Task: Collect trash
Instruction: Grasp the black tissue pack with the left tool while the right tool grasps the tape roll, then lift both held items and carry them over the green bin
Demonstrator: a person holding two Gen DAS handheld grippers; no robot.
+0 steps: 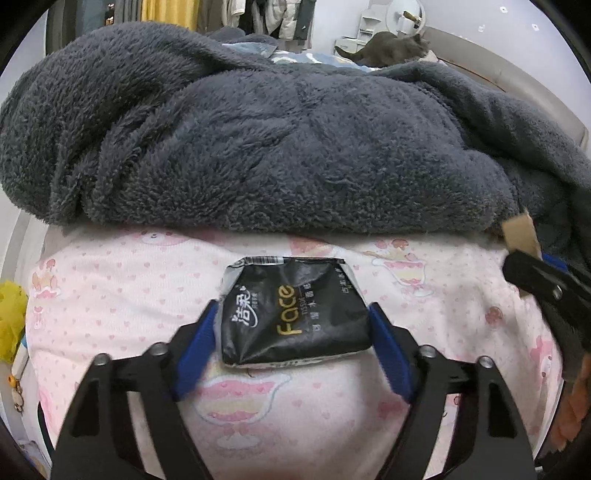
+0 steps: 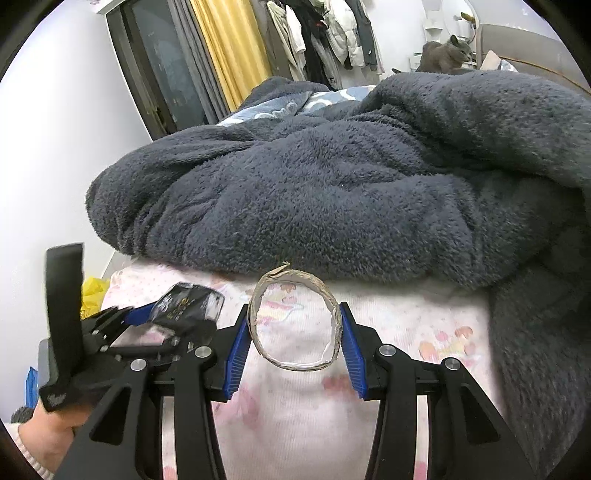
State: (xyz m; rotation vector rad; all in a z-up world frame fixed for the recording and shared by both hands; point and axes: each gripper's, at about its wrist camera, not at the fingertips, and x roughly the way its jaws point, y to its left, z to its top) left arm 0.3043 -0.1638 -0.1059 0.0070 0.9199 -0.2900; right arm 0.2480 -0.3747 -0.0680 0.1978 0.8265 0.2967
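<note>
My left gripper (image 1: 293,326) is shut on a black tissue pack wrapper (image 1: 291,310) printed "Face", just above the pink patterned bed sheet (image 1: 122,266). The same wrapper (image 2: 186,306) and left gripper show at the lower left of the right wrist view. My right gripper (image 2: 293,330) is shut on a brown cardboard roll core (image 2: 295,317), its blue pads (image 2: 236,350) pressing both sides of the ring. The core's end (image 1: 521,232) shows at the right edge of the left wrist view.
A thick dark grey fleece blanket (image 1: 277,140) is heaped on the bed just beyond both grippers. A grey cat (image 1: 388,48) sits at the far end. Yellow material (image 1: 11,317) lies left of the bed. Clothes (image 2: 325,33) hang at the back by a yellow curtain (image 2: 229,48).
</note>
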